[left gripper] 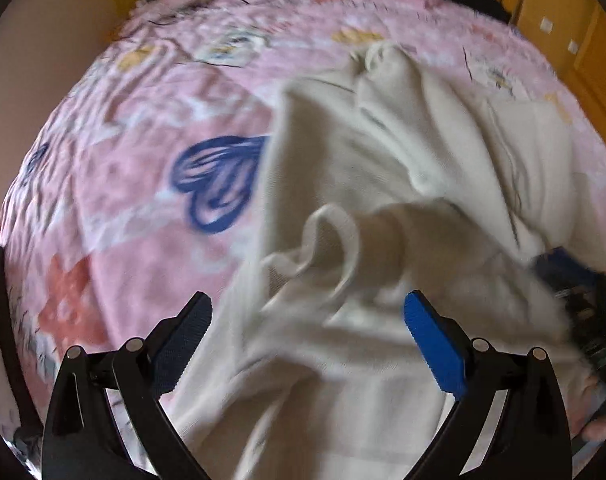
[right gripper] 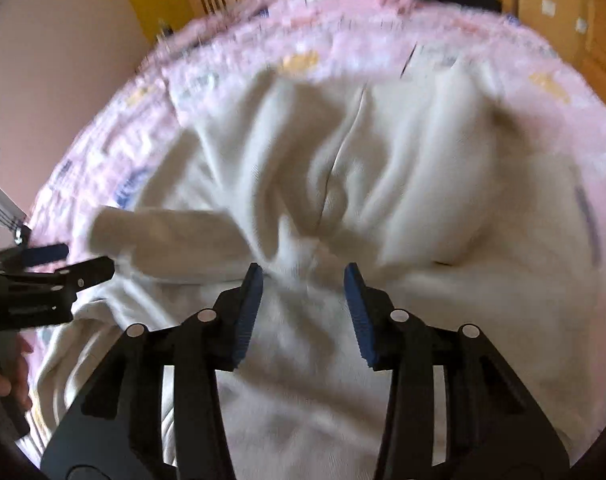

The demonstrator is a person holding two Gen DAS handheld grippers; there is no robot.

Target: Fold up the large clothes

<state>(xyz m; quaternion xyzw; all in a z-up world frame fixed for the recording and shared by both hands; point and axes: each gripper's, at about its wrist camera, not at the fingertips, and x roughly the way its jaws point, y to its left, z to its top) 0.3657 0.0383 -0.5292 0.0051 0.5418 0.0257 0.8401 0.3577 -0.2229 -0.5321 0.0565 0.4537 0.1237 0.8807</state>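
Left wrist view: our left gripper (left gripper: 307, 316) jaws stand wide over soft, crumpled cream garment (left gripper: 383, 160), holding nothing. Our right gripper (right gripper: 303, 280) jaws are half open around a bunched fold, on the pink printed bedsheet (left gripper: 123, 160).

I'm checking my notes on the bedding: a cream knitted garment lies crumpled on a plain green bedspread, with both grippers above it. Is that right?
Not quite. The bedspread is pink with printed hearts, as the left wrist view shows. The cream knitted garment does lie crumpled on it.
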